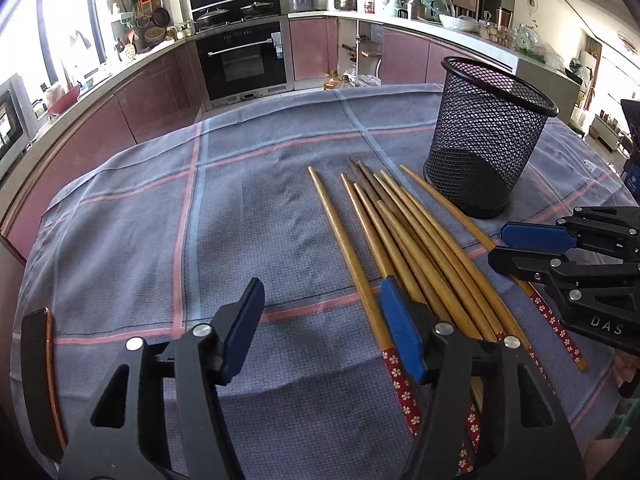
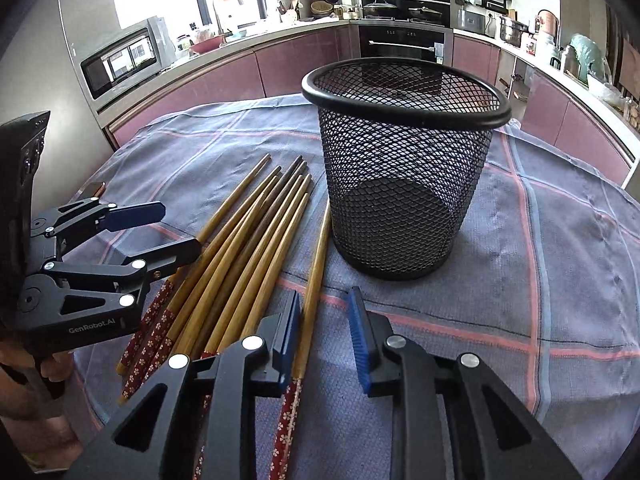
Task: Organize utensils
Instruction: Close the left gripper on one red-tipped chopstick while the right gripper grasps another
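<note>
Bamboo chopsticks [image 2: 240, 256] with red floral ends lay fanned at lower centre beside the black mesh cup [image 2: 404, 184]; left gripper [image 1: 320, 320] spread, right gripper [image 2: 324, 336] straddling one chopstick, pads not pressing.

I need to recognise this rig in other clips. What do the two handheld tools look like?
Both the left tool and right tool are black angular linkages with silver rivets and flat blue pads. White lettering marks each body: "GenRobot.AI" on the left, "DAS" visible on the right.

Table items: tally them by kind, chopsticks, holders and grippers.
Wooden chopsticks: 9 tips countable; overlap may hide more
Black mesh holder: 1
Grippers: 2, left gripper and right gripper
Total: 12
</note>
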